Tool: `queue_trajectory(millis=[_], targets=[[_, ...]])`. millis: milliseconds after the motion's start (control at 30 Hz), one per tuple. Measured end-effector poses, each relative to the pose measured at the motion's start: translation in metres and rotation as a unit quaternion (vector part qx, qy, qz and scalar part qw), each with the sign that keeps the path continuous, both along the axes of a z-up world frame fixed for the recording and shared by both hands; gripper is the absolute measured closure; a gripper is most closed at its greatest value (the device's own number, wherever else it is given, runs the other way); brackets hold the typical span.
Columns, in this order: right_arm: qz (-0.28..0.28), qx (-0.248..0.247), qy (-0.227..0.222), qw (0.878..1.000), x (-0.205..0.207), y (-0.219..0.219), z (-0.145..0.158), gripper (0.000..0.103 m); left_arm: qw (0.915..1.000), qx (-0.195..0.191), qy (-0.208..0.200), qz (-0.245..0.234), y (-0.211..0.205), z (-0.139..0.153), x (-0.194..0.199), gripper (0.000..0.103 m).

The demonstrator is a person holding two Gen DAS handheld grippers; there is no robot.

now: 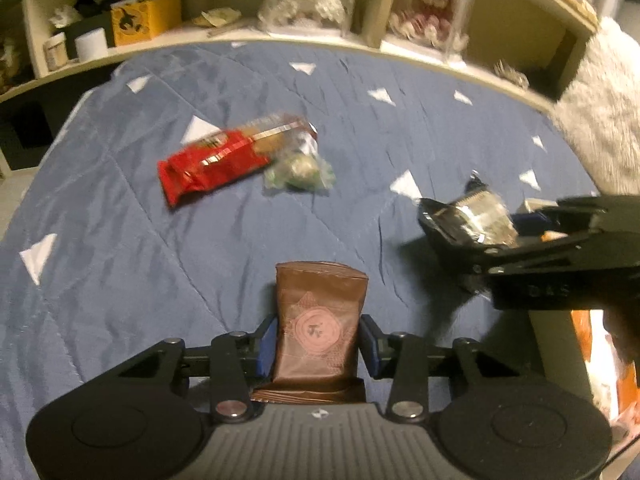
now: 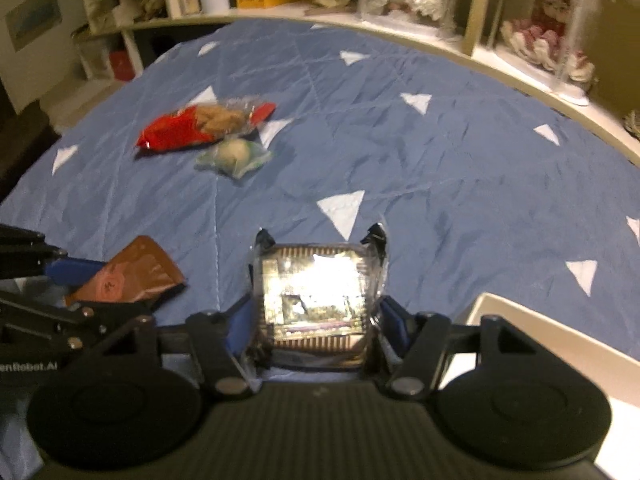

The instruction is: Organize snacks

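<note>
My left gripper [image 1: 318,344] is shut on a brown snack packet [image 1: 320,300] with a round pink seal, its blue pads pressing on both sides. It hangs over the blue quilt [image 1: 120,260]. In the right wrist view the same brown packet [image 2: 128,276] shows at lower left. My right gripper [image 2: 318,320] is shut on a shiny foil-and-clear packet [image 2: 316,280], held above the quilt; that packet [image 1: 468,216] also appears at the right of the left wrist view. A red biscuit packet [image 1: 212,160] and a small green-clear wrapped sweet [image 1: 298,170] lie together further away on the quilt.
A white box [image 2: 520,328] stands at the near right beside my right gripper; the left wrist view shows orange packaging [image 1: 608,360] inside it. Cream shelves [image 1: 280,38] with a yellow box [image 1: 144,18] and clear cases of dolls curve along the far side. A fluffy white cover [image 1: 600,112] lies far right.
</note>
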State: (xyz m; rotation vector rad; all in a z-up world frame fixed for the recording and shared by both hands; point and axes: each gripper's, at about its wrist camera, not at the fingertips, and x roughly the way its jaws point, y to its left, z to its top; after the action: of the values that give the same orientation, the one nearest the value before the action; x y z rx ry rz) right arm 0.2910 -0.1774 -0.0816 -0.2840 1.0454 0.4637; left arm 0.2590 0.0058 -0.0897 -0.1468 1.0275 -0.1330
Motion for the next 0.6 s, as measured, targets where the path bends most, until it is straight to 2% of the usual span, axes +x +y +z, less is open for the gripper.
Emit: queue_trajectory(millis=[267, 600], targets=[[-0.023, 0.023, -0.025, 0.999, -0.017, -0.005, 0.030, 0.033, 0.9992, -0.016, -0.024, 0.026, 0.008, 0.023, -0.004, 0.059], [-0.073, 0.023, -0.049, 0.996, -0.055, -0.023, 0.054, 0.033, 0.9985, -0.034, -0.040, 0.017, 0.001, 0.045, -0.030, 0.059]])
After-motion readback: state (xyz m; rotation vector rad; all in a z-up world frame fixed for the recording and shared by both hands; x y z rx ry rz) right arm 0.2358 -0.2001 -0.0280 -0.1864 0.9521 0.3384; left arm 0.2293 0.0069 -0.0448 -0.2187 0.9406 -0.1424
